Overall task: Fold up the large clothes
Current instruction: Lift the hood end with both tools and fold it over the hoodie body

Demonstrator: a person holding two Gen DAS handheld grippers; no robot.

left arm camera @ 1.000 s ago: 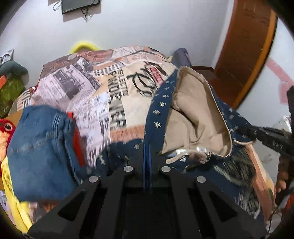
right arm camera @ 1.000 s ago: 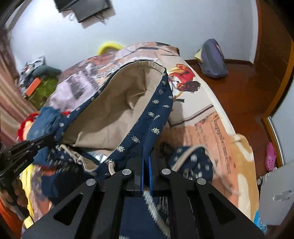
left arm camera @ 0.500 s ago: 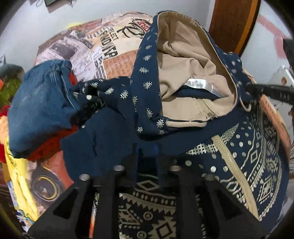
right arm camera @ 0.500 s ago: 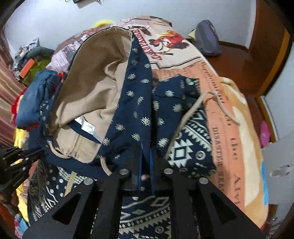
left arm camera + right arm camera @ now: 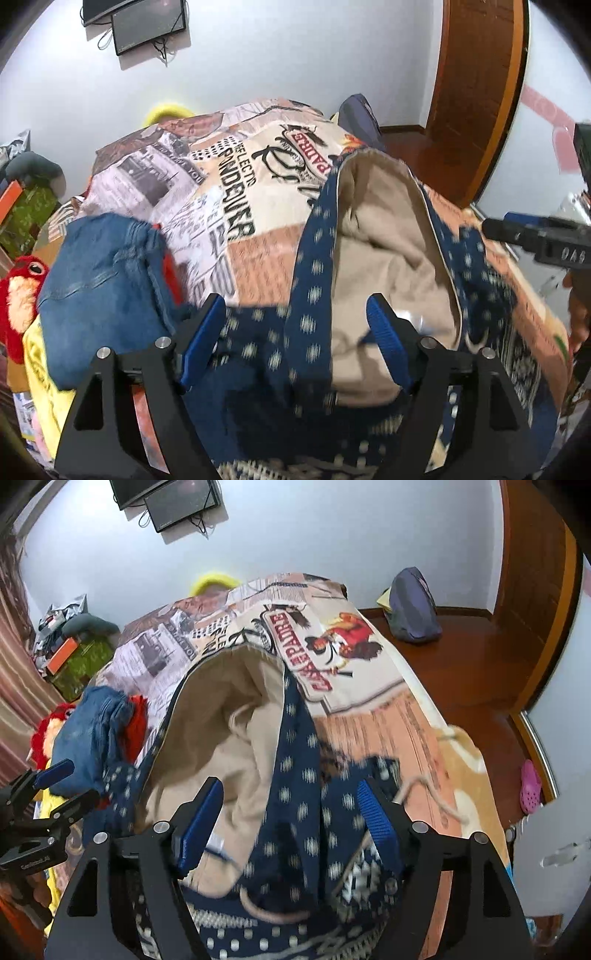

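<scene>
Hoodie (image 5: 317,266), navy with small pale motifs and a tan lining, lies on the bed (image 5: 258,254), its hood (image 5: 221,716) gaping open so the lining faces up. A cream drawstring (image 5: 436,794) trails off the garment's right side over the bedspread. Both pairs of fingers have just been opening and now stand wide. The left gripper (image 5: 295,343) hangs over the hood's left edge with blurred navy cloth between its blue pads (image 5: 201,343), nothing pinched. The right gripper (image 5: 286,827) hovers over the hood's right edge, also with loose cloth between its fingers and no grip. Each tool shows at the margin of the other's view. Beside the hoodie on the left sits a folded pair of blue jeans (image 5: 99,280), with a red plush toy (image 5: 18,295) beyond it. On the wooden floor past the bed lies a purple bag (image 5: 413,605); a dark screen (image 5: 173,498) hangs on the wall.
</scene>
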